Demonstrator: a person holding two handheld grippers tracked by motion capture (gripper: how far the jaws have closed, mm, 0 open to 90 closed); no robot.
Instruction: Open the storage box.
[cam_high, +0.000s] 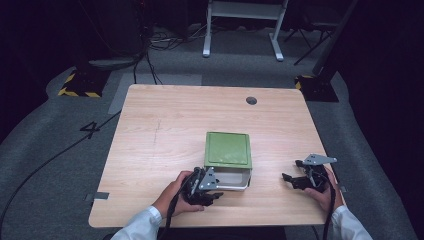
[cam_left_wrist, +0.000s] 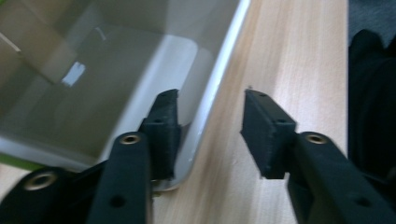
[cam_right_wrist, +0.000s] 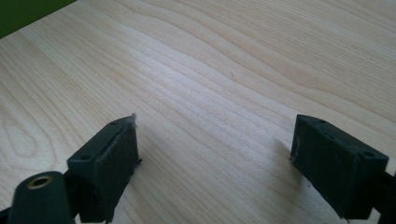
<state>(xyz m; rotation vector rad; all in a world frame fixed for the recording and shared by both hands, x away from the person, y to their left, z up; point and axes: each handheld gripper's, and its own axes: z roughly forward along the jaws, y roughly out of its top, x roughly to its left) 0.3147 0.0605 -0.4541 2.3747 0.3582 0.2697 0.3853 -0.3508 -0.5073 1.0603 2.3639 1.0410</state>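
On the wooden worktop (cam_high: 150, 150), the left hand-held gripper (cam_left_wrist: 210, 135) straddles the near rim of a clear, green-lidded container (cam_high: 227, 149), pads not yet pressing; a thin off-centre bite could slip; the right hand-held gripper (cam_right_wrist: 215, 163) gapes empty.

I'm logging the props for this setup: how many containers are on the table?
1: a clear box with a green lid, near the table's front edge. The left gripper straddles its rim at the near corner. Nothing else sits on the table.
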